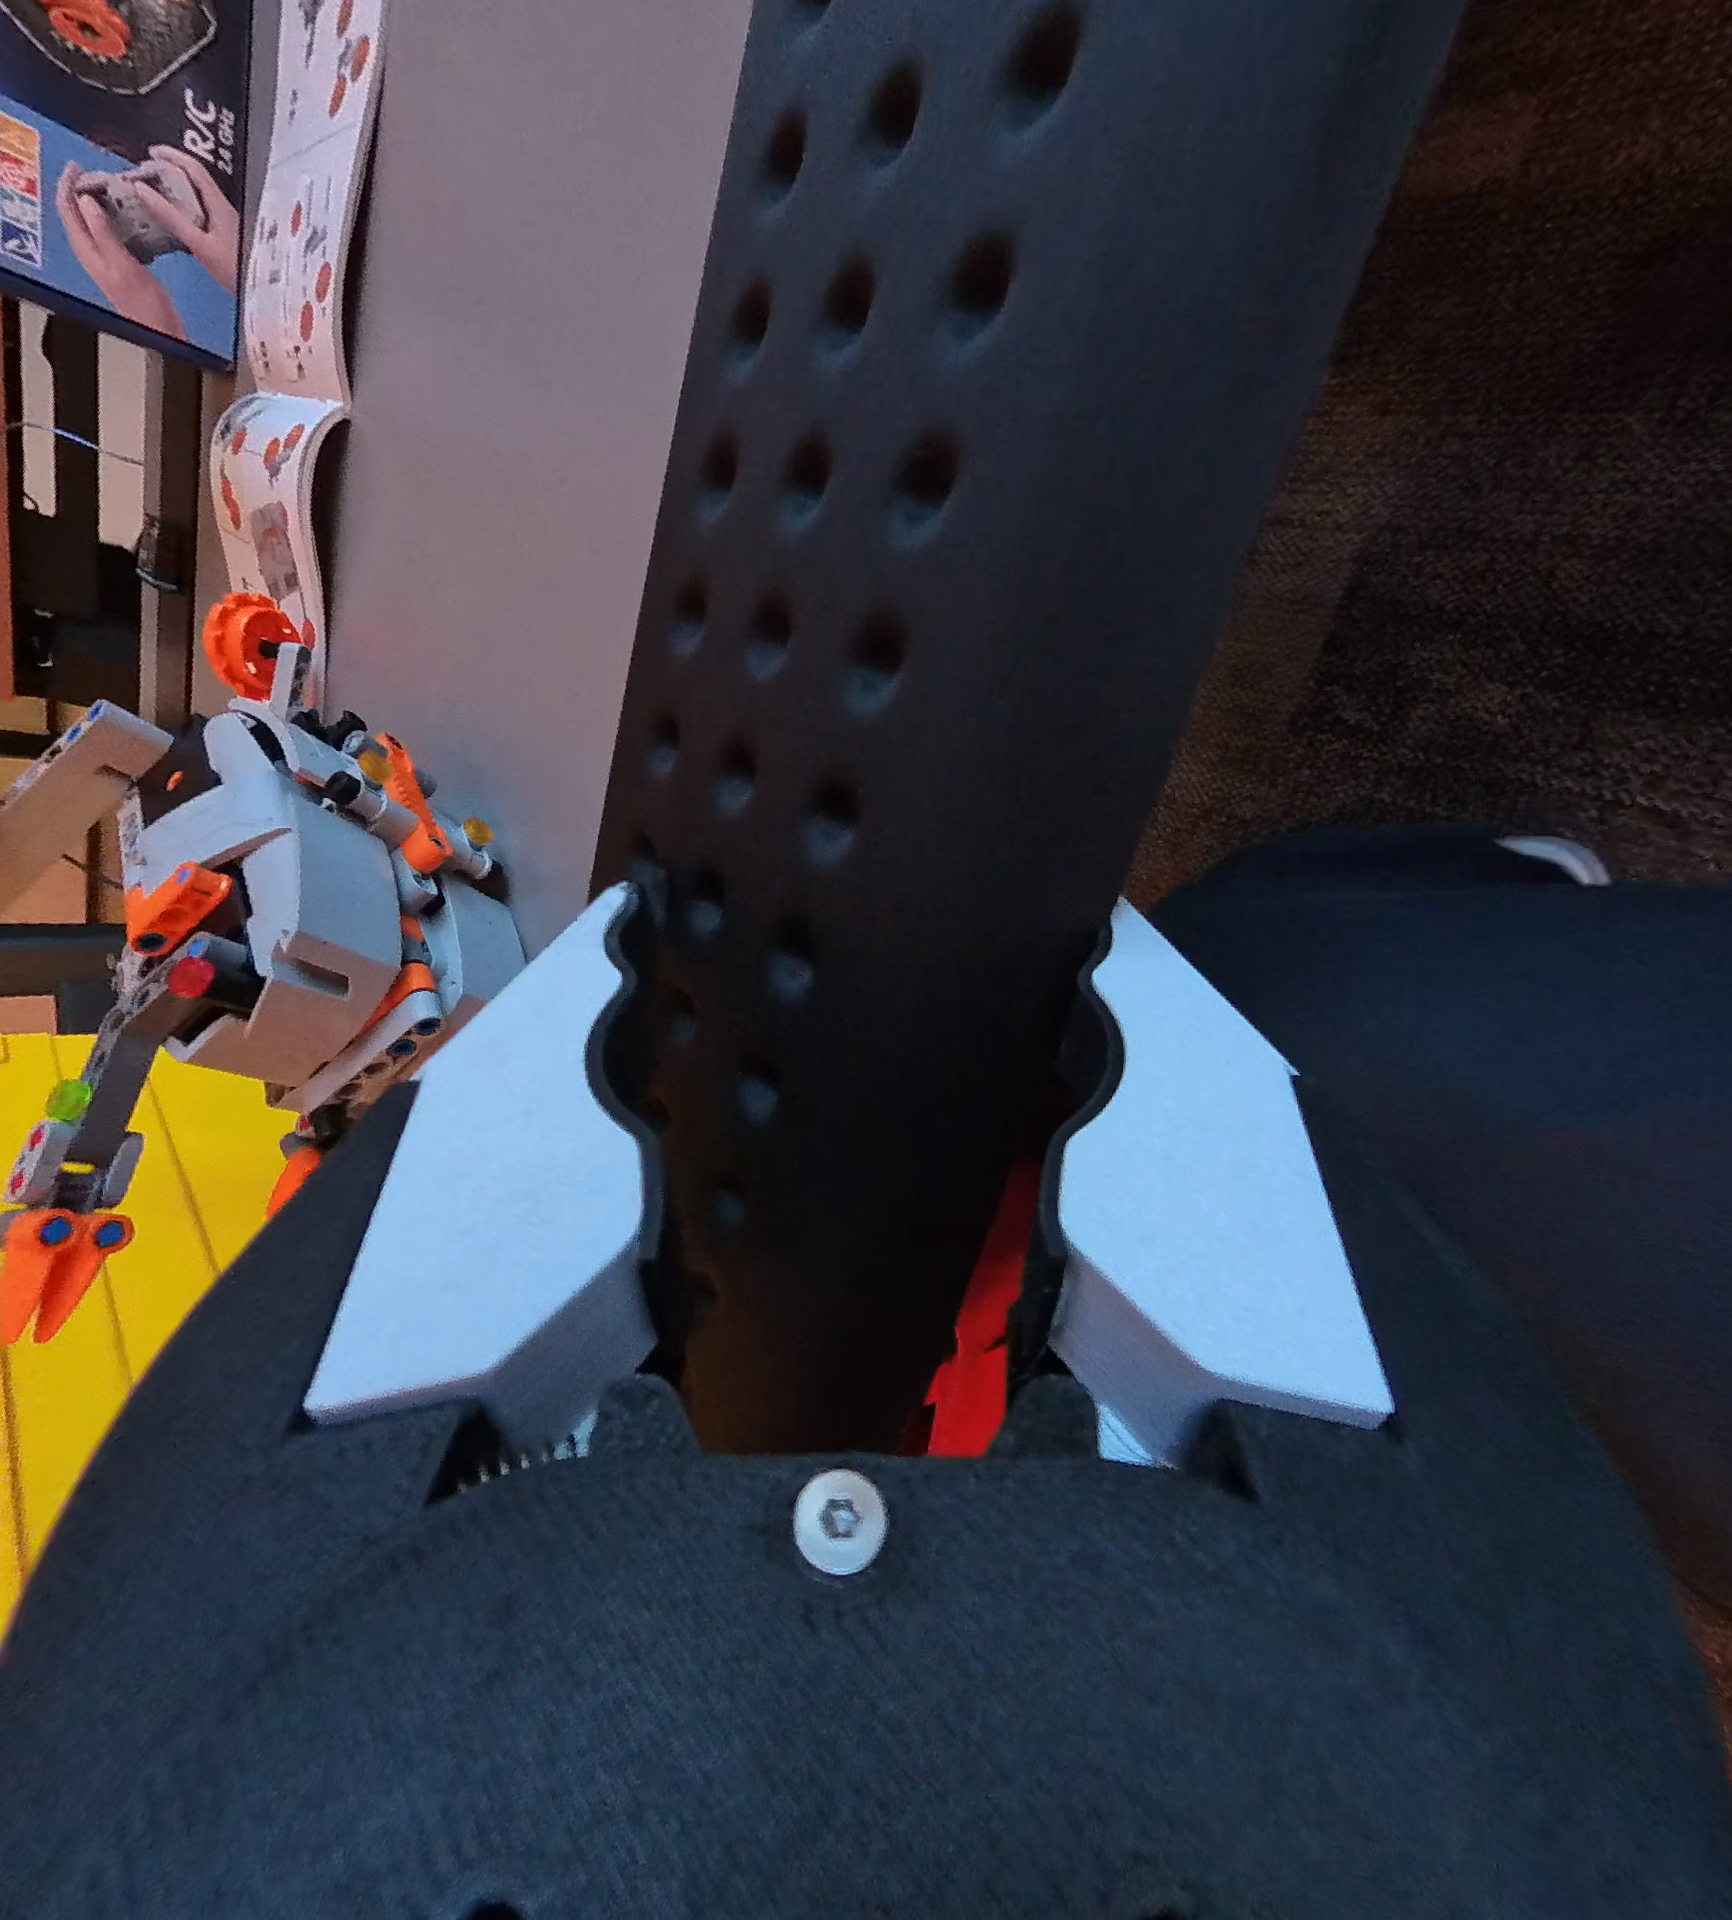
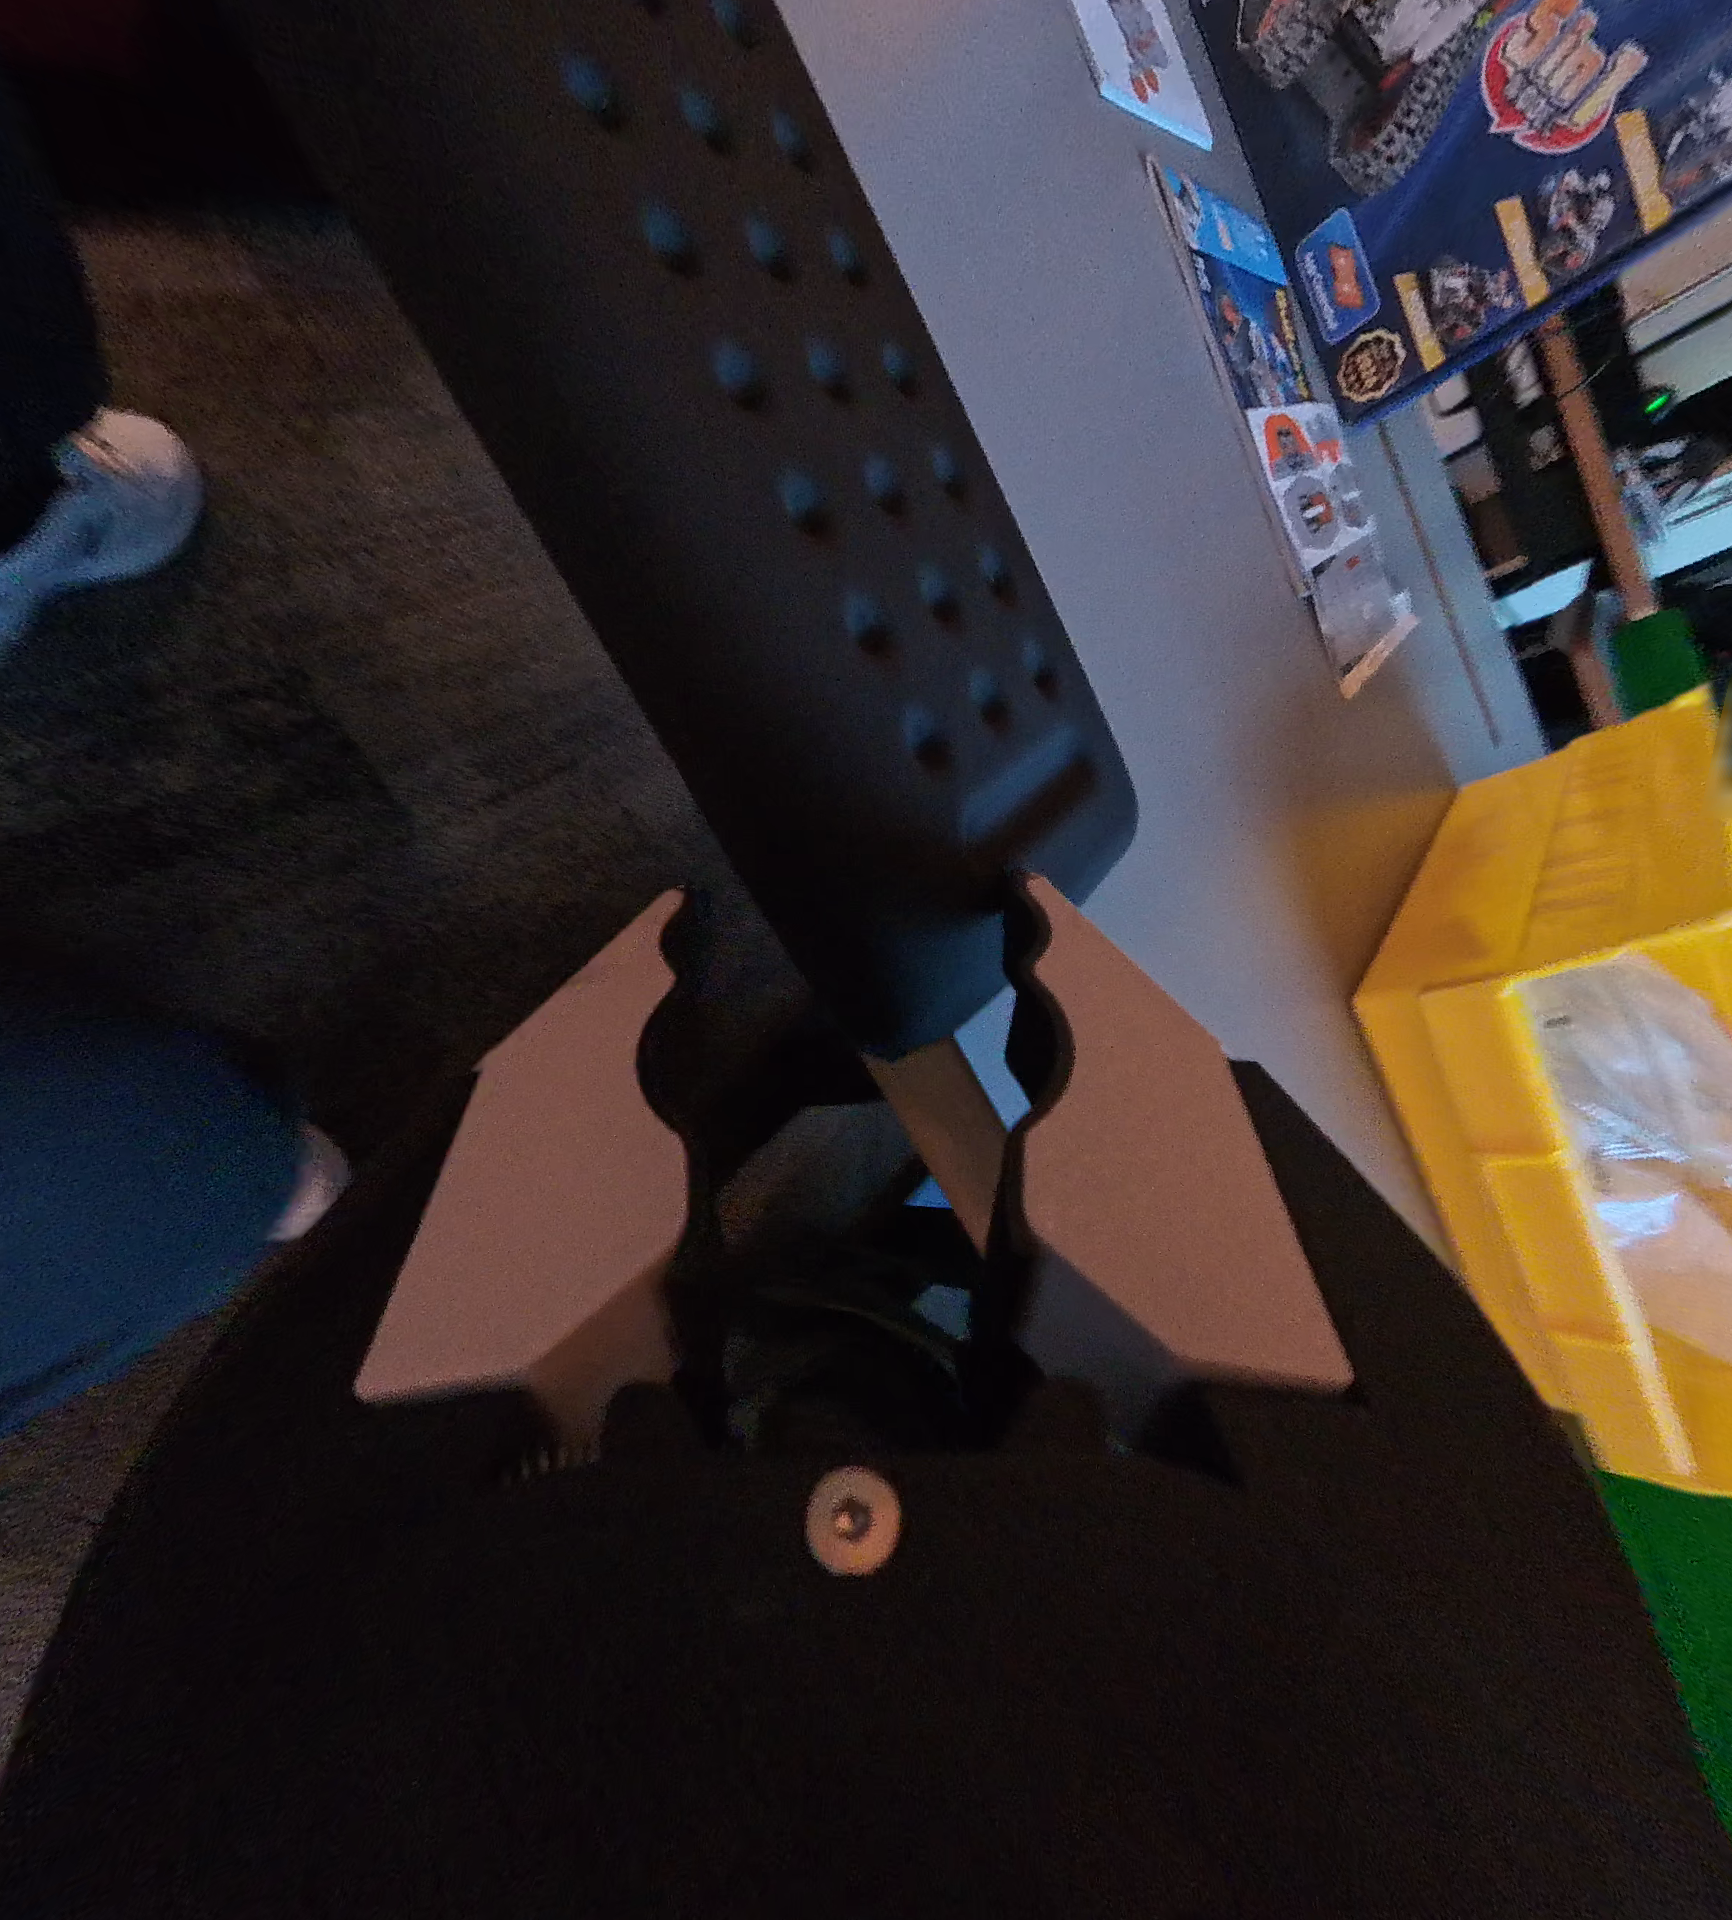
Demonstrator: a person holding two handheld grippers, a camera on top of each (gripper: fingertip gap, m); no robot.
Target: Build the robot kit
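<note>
Grey tabletop [image 1: 519,436] fills the background of both views, seen edge-on and tilted. Black perforated panel [image 1: 903,582] runs up from between the left gripper [image 1: 857,914] fingers; both pale fingers [image 1: 519,1164] press its sides, so the left gripper is clamped on it. In the right wrist view the same panel [image 2: 737,436] ends just ahead of the right gripper [image 2: 851,904], whose jaws stand apart; whether the rounded end touches the right finger is hard to tell, the frame being blurred. Yellow bin [image 2: 1527,1091] sits right, holding a clear plastic bag [image 2: 1672,1143]. Blue toy box [image 1: 83,166] and a booklet [image 1: 301,239] lie on the table. Brick-built robot model [image 1: 259,914], grey and orange, stands left of the left gripper.
</note>
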